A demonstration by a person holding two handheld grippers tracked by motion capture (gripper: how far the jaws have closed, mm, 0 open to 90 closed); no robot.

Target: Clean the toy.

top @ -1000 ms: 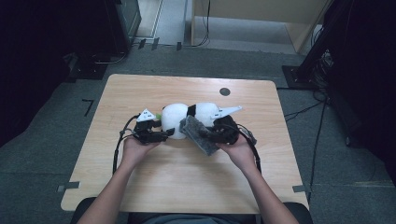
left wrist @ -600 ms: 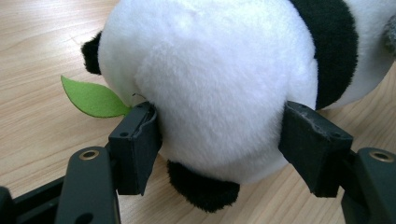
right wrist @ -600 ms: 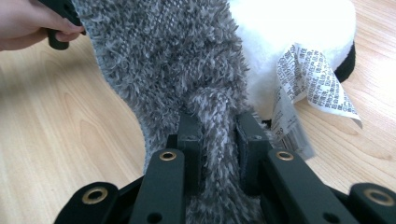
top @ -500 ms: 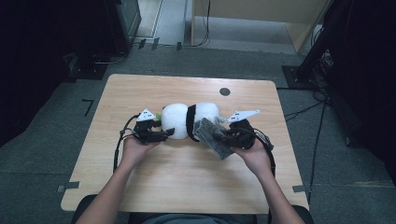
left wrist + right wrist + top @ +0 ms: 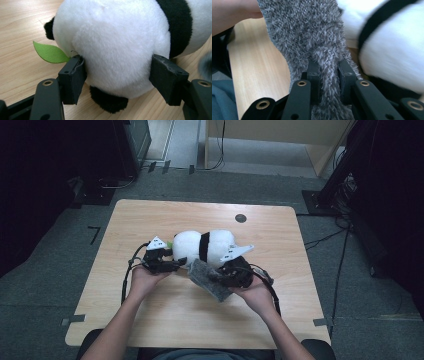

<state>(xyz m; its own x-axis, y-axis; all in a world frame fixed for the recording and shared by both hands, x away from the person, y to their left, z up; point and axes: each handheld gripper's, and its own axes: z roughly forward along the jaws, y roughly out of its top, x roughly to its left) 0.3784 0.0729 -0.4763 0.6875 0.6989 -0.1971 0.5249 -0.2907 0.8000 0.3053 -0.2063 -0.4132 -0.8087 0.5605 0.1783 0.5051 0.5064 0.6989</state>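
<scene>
I keep the left gripper [image 5: 117,82] clamped on the head of the panda toy [image 5: 205,246], which lies at the middle of the table [image 5: 150,325]. My right gripper [image 5: 329,75], pinching the grey cloth [image 5: 207,279], has pulled back to the panda's front side. I think the wiping stroke restarts.

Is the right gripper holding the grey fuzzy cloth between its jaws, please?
Yes, in the right gripper view the right gripper has its jaws pinched on a bunched fold of the grey fuzzy cloth.
</scene>
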